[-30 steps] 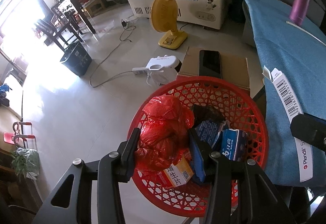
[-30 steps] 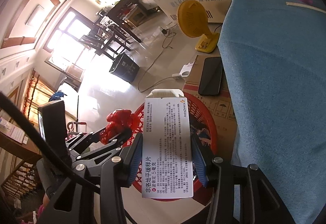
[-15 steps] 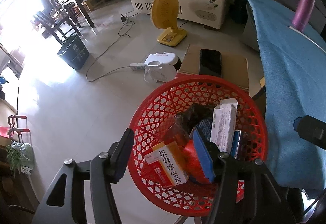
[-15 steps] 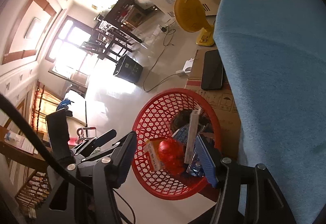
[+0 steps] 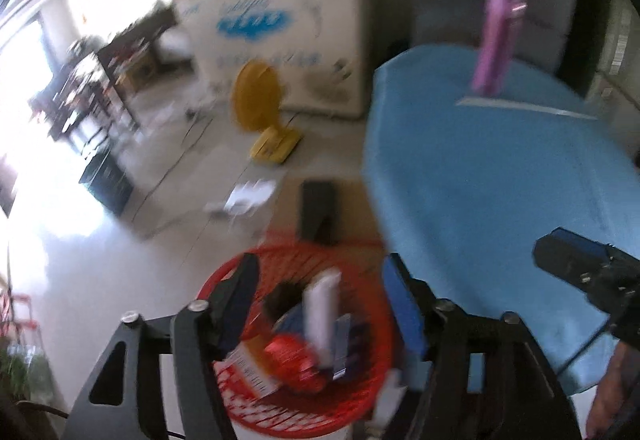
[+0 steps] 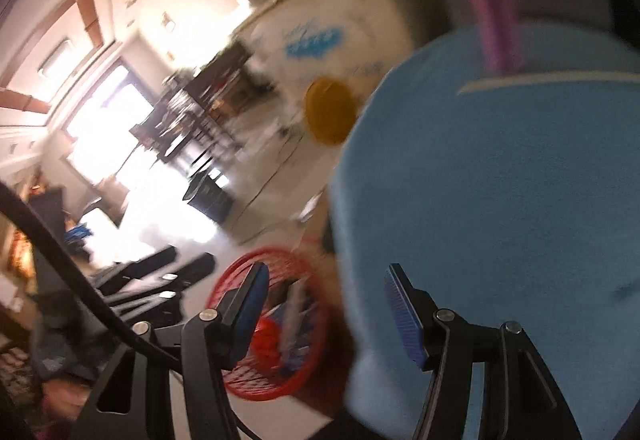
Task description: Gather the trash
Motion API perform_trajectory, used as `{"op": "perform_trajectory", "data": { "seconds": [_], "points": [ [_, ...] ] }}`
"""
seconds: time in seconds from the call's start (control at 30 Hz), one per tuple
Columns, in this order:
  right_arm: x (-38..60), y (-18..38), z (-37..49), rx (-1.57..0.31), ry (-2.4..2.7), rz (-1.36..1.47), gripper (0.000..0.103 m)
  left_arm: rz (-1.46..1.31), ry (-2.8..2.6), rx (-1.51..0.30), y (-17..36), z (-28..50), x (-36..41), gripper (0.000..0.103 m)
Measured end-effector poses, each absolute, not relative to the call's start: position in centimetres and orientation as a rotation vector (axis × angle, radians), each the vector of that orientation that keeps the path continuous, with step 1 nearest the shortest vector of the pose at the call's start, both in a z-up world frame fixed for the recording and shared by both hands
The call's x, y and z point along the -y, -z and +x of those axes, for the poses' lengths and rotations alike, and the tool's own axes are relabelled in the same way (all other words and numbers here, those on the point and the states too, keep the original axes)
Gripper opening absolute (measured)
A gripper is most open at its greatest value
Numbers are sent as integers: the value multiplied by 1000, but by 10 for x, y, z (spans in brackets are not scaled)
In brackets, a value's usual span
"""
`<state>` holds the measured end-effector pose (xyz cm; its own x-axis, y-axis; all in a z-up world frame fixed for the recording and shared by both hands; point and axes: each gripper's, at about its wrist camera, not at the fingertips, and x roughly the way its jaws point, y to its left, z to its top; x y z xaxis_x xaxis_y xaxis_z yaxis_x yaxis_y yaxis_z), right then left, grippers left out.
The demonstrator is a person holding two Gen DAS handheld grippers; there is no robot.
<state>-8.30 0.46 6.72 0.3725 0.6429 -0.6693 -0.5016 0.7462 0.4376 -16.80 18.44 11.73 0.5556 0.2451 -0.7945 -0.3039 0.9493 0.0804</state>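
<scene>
Both views are blurred by motion. The red mesh basket [image 5: 288, 250] stands on the floor beside the blue-clothed table [image 5: 500, 199]. Inside it lie a crumpled red bag [image 5: 288, 356], an upright white box [image 5: 322, 312] and an orange-and-white box [image 5: 248, 368]. My left gripper [image 5: 320, 304] hangs above the basket, its jaws opening with nothing between them. My right gripper [image 6: 325, 310] stands open and empty over the table's edge, with the basket [image 6: 256, 394] below to its left. Its dark body [image 5: 580, 268] shows at the right of the left wrist view.
A purple bottle [image 5: 496, 43] and a thin white strip [image 5: 520, 107] rest on the table. On the floor are a yellow fan [image 5: 260, 107], a white freezer [image 5: 280, 35], a dark phone [image 5: 318, 211] on cardboard, a white power strip [image 5: 248, 195] and a dark bin [image 5: 106, 183].
The left gripper let the red bag fall into the basket, and the right dropped its white box there. Both then opened wider, rose and drew back toward the table.
</scene>
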Motion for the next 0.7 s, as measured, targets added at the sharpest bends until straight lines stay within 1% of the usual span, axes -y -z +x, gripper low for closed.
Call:
{"op": "perform_trajectory", "data": {
  "seconds": [0.07, 0.13, 0.3, 0.33, 0.37, 0.4, 0.53, 0.7],
  "points": [
    [27, -87, -87, -865, -656, 147, 64, -36, -274, -865, -135, -163, -158, 76],
    [55, -104, -95, -806, -575, 127, 64, 9, -213, -797, -156, -157, -123, 76],
    [119, -144, -120, -681, -375, 71, 64, 51, -114, -678, -188, -153, -60, 77],
    [129, -151, -126, -663, -345, 61, 65, 52, -90, -658, -194, -155, -48, 78],
    [142, -157, -134, -644, -309, 55, 65, 52, -78, -648, -196, -156, -41, 83],
    [151, -162, -139, -634, -290, 58, 65, 54, -59, -631, -201, -158, -30, 88],
    [188, -174, -159, -608, -200, 98, 65, 81, -28, -580, -213, -171, 0, 89],
    [220, -182, -189, -573, -141, 125, 65, 118, -68, -549, -223, -184, 20, 91]
  ]
}}
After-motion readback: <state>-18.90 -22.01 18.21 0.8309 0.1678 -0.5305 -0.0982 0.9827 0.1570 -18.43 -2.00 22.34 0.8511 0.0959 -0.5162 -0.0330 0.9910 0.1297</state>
